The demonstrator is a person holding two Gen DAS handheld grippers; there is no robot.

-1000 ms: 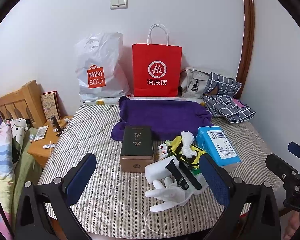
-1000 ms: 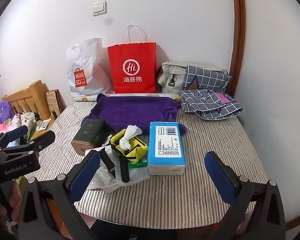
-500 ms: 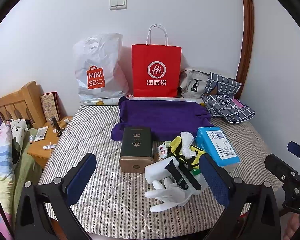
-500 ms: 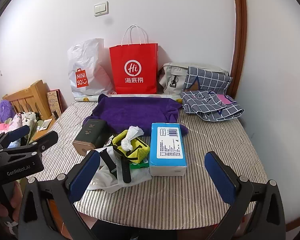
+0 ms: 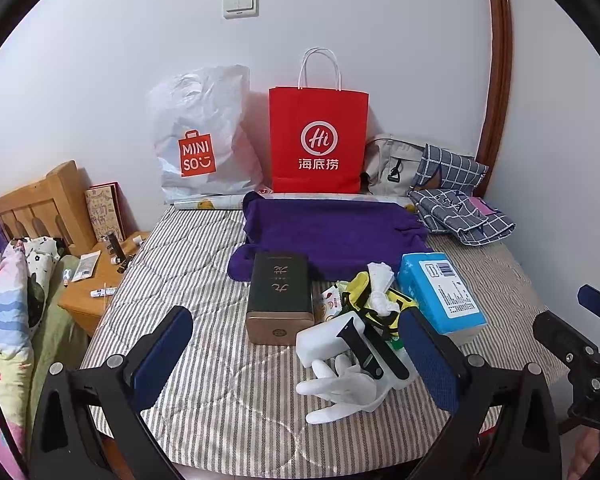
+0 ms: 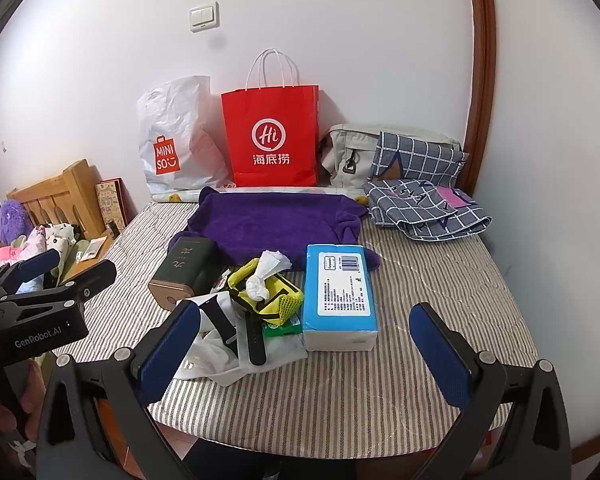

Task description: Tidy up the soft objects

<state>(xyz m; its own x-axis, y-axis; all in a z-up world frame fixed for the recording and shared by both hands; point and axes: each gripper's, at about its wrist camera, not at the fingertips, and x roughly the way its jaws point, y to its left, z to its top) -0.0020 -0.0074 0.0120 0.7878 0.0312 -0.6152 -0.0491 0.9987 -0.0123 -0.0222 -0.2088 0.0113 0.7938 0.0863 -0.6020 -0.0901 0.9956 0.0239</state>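
The left gripper (image 5: 296,356) and the right gripper (image 6: 304,350) both hang over the near edge of the striped bed (image 6: 440,280), fingers wide apart, holding nothing. Just past them lies a white glove (image 5: 340,388) with a black watch strap (image 5: 360,346) on it. Touching that pile are a yellow pouch (image 6: 272,296), a blue tissue pack (image 6: 340,284) and a dark green box (image 5: 280,296). Farther back lies a purple towel (image 5: 332,232). By the wall stand a red paper bag (image 5: 318,140) and a white plastic bag (image 5: 200,140).

Striped bed (image 5: 188,264), purple towel (image 5: 332,232), green box (image 5: 280,296), blue pack (image 6: 340,288)
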